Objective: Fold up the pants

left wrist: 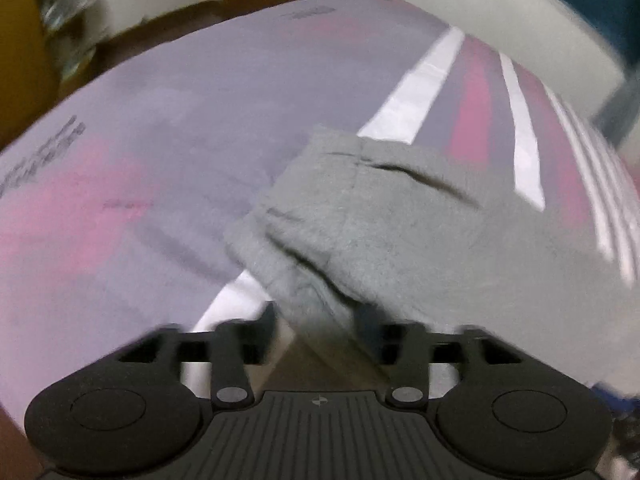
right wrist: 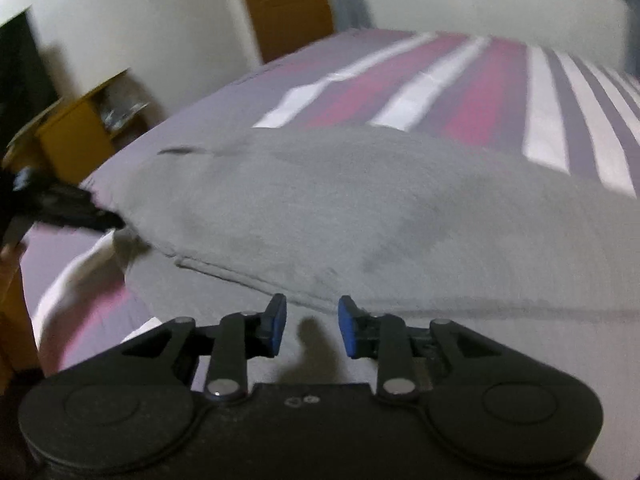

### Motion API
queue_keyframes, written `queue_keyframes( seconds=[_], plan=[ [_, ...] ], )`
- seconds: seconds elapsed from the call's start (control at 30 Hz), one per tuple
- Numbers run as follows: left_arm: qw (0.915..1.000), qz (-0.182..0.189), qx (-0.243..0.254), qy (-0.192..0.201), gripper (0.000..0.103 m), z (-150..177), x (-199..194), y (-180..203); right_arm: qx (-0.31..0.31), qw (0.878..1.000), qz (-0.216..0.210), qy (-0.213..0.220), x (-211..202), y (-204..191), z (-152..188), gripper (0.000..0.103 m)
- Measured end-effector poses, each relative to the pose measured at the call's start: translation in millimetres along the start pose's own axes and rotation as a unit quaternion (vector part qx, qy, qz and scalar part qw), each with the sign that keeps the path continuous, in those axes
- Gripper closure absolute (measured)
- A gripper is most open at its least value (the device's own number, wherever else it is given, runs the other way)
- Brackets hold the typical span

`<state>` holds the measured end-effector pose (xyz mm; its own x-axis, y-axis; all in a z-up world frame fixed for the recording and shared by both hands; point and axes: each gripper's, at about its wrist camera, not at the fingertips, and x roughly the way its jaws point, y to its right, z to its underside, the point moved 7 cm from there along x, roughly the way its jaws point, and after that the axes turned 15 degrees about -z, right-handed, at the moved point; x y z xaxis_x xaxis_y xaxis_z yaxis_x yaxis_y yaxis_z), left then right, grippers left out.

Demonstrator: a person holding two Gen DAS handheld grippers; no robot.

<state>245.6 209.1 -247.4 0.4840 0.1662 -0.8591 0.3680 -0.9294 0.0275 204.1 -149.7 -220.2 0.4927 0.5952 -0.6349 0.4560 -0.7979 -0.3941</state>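
Left wrist view, left to right. The bed cover (left wrist: 168, 128) lies flat and bare across the whole left half; its far edge curves along the top left, with brown furniture (left wrist: 24, 60) beyond it. A white stripe (left wrist: 416, 84) runs up the cover right of centre. The grey pants (left wrist: 380, 224) occupy the centre and right, lying on the cover. One folded end reaches toward the middle of the cover, and a lower corner of cloth extends down between the fingers of the left gripper (left wrist: 318, 326). The jaws of this gripper stand spread, a finger on each side of that cloth corner; blur prevents telling whether either finger touches it.

Right wrist view, left to right. A yellow cabinet (right wrist: 76, 136) stands past the left edge of the cover. The left gripper (right wrist: 80, 212) appears as a dark blurred shape at the left end of the pants (right wrist: 340, 208). The pants span the centre as a broad, slightly raised grey sheet with a hemmed edge (right wrist: 224, 272) running diagonally toward the near side. The right gripper (right wrist: 312, 328) sits just short of that edge, blue pads (right wrist: 347, 328) apart, nothing between them. Striped cover (right wrist: 540, 112) lies open beyond and to the right
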Motion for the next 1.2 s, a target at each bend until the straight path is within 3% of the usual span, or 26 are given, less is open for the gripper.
queue_keyframes(
  seconds=[0.07, 0.23, 0.33, 0.37, 0.4, 0.53, 0.57, 0.6, 0.63, 0.77, 0.87, 0.9, 0.93, 1.1, 1.2],
  plan=[
    [0.9993, 0.027, -0.025, 0.002, 0.034, 4, -11, -6, 0.037, 0.999, 0.004, 0.004, -7, 10, 6, 0.072],
    [0.9888, 0.109, -0.089, -0.050, 0.034, 19, -11, 7, 0.087, 0.996, -0.009, 0.006, -20, 18, 20, 0.071],
    [0.9806, 0.128, -0.126, -0.078, 0.035, 25, 4, 10, 0.106, 0.994, -0.008, 0.013, -19, 19, 26, 0.071],
    [0.9788, 0.132, -0.134, -0.081, 0.039, 27, 9, 13, 0.109, 0.994, -0.007, 0.014, -19, 19, 26, 0.071],
    [0.9784, 0.132, -0.137, -0.082, 0.051, 29, 14, 15, 0.110, 0.994, -0.007, 0.014, -20, 18, 28, 0.070],
    [0.9753, 0.124, -0.163, -0.082, 0.057, 32, 27, 21, 0.127, 0.992, -0.011, 0.015, -17, 20, 30, 0.070],
    [0.9747, 0.124, -0.169, -0.079, 0.077, 30, 30, 20, 0.137, 0.990, -0.013, 0.017, -16, 22, 30, 0.070],
    [0.9746, 0.120, -0.174, -0.074, 0.088, 28, 31, 20, 0.149, 0.989, -0.016, 0.019, -15, 25, 31, 0.070],
    [0.9732, 0.123, -0.181, -0.070, 0.088, 26, 30, 19, 0.164, 0.986, -0.021, 0.024, -14, 29, 31, 0.070],
    [0.9785, 0.125, -0.160, -0.038, 0.093, 17, 19, 26, 0.263, 0.961, -0.047, 0.068, -11, 55, 27, 0.064],
    [0.9816, 0.123, -0.143, -0.030, 0.093, 10, 16, 29, 0.350, 0.927, -0.064, 0.119, -7, 79, 23, 0.065],
    [0.9817, 0.122, -0.144, -0.029, 0.093, 9, 16, 27, 0.372, 0.916, -0.065, 0.133, -5, 85, 24, 0.072],
    [0.9819, 0.121, -0.143, -0.028, 0.093, 7, 15, 25, 0.374, 0.916, -0.054, 0.136, -5, 88, 24, 0.096],
    [0.9839, 0.127, -0.125, 0.005, 0.093, -9, -10, 11, 0.260, 0.955, -0.039, 0.138, -31, 42, 11, 0.097],
    [0.9850, 0.131, -0.109, 0.023, 0.093, -12, -25, -5, 0.214, 0.965, -0.065, 0.136, -53, 12, 12, 0.097]
  ],
)
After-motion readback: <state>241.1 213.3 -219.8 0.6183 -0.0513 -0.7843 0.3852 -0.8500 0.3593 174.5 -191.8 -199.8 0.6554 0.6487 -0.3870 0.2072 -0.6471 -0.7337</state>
